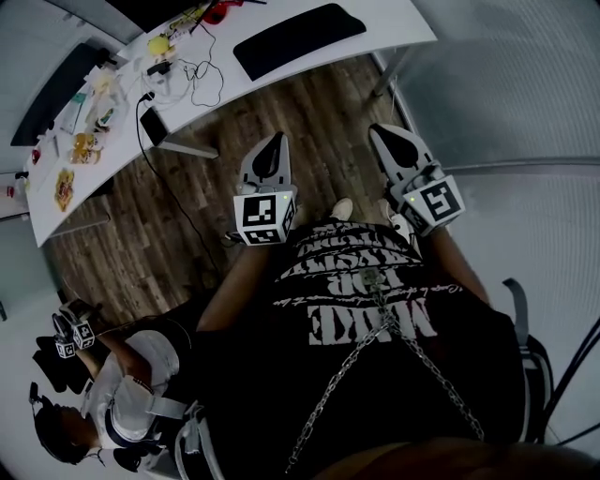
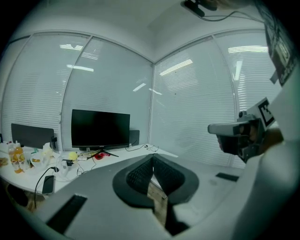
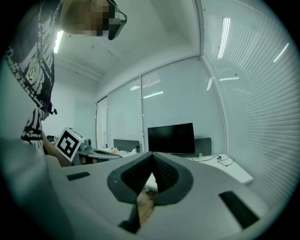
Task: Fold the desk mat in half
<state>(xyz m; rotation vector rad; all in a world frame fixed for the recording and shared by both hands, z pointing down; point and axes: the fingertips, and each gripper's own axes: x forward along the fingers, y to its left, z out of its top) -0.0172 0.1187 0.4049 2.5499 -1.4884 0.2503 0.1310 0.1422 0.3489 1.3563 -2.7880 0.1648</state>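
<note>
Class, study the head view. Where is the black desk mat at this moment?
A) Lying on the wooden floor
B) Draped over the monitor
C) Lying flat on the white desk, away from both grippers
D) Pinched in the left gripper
C: the desk mat lies flat on the white desk, while the left gripper and right gripper are shut on nothing over the wooden floor.

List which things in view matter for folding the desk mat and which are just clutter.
Job: desk mat on the white desk; left gripper and right gripper, fingers shut, both empty.
Lying about: monitor, phone, black cable, bottles.
</note>
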